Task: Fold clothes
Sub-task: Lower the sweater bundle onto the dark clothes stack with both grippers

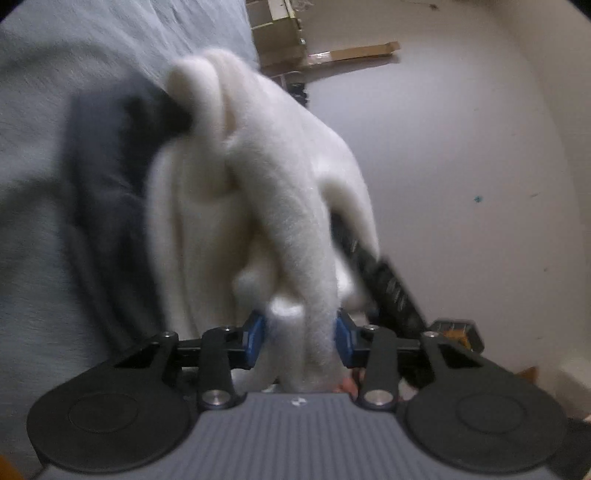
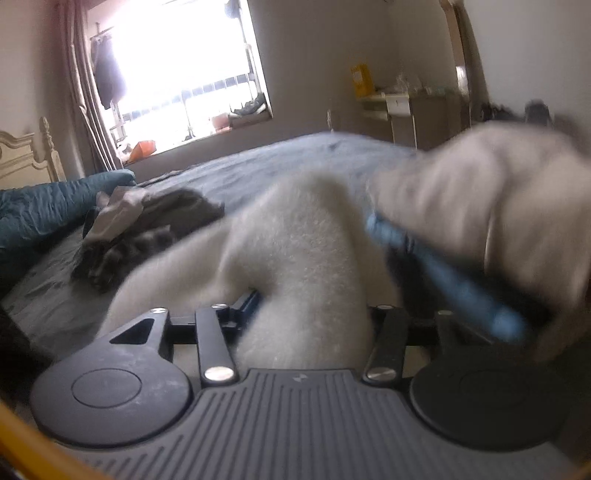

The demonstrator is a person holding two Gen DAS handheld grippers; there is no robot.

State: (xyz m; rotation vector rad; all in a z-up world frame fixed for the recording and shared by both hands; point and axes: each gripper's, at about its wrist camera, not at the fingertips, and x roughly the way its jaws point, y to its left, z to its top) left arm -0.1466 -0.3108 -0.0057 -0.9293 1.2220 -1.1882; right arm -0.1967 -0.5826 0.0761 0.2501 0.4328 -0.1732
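Note:
A fluffy white garment (image 1: 258,166) hangs bunched up in front of both cameras. In the left wrist view a thick fold of it fills the gap between the blue pads (image 1: 255,338) of my left gripper (image 1: 300,332), which is shut on it. The black finger of the other gripper (image 1: 388,280) reaches into the cloth from the right. In the right wrist view the white garment (image 2: 295,251) runs between the fingers of my right gripper (image 2: 310,306), which grips it. Only its left finger (image 2: 247,302) shows. A blurred blue finger of the left gripper (image 2: 443,273) crosses at the right.
The grey-blue bed sheet (image 2: 295,158) spreads below. A dark grey heap of clothes (image 2: 147,229) and a teal quilt (image 2: 44,210) lie at the left near the headboard (image 2: 22,155). A desk (image 2: 402,107) stands beyond the bed. Cardboard (image 1: 280,33) lies beside the bed.

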